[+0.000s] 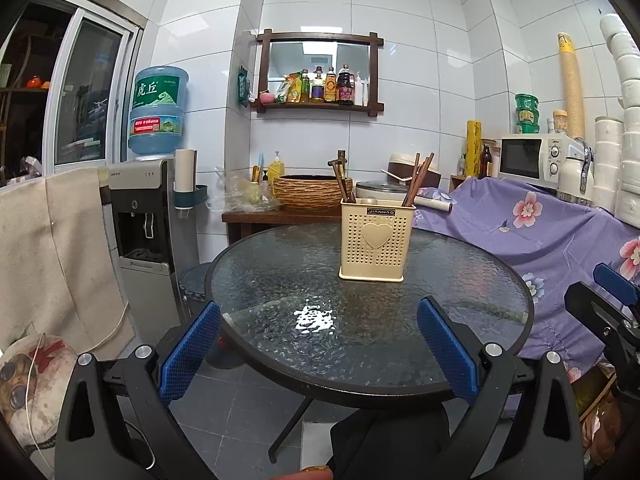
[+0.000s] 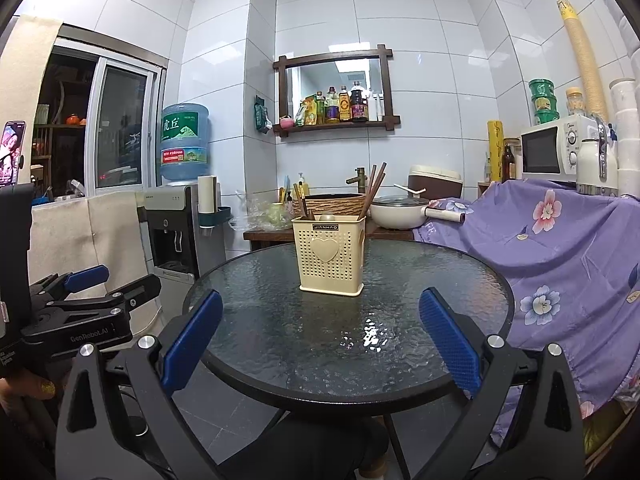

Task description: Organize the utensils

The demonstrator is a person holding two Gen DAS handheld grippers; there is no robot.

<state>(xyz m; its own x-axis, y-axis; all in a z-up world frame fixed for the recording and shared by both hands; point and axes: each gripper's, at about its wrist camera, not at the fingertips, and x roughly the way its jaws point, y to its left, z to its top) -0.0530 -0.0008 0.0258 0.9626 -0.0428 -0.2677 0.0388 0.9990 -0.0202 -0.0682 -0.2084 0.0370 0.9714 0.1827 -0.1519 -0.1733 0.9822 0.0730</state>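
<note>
Two grippers, both empty, jaws spread wide apart. Left gripper (image 1: 318,354) and right gripper (image 2: 320,354) both sit back at the near edge of the round dark-rimmed textured-glass table (image 1: 460,364), blue-padded fingers (image 1: 188,354) aimed across it at the holder. Cream perforated plastic utensil holder with a heart on its front (image 1: 376,240) stands upright toward the table's far side, alone on the glass. Brown wooden chopsticks (image 1: 420,178) lean in its right compartment, more dark sticks (image 1: 342,186) in the left; a pale rounded item shows at the rim between them, can't tell what it is. Sorted by compartment, so the utensils look already organized, or close to it. No loose utensils visible on the glass. Grippers parked clear of the holder, probably a neutral pose at the task's start or end; can't tell which. Purple floral cloth (image 2: 560,248) drapes over the furniture to the right.
</note>
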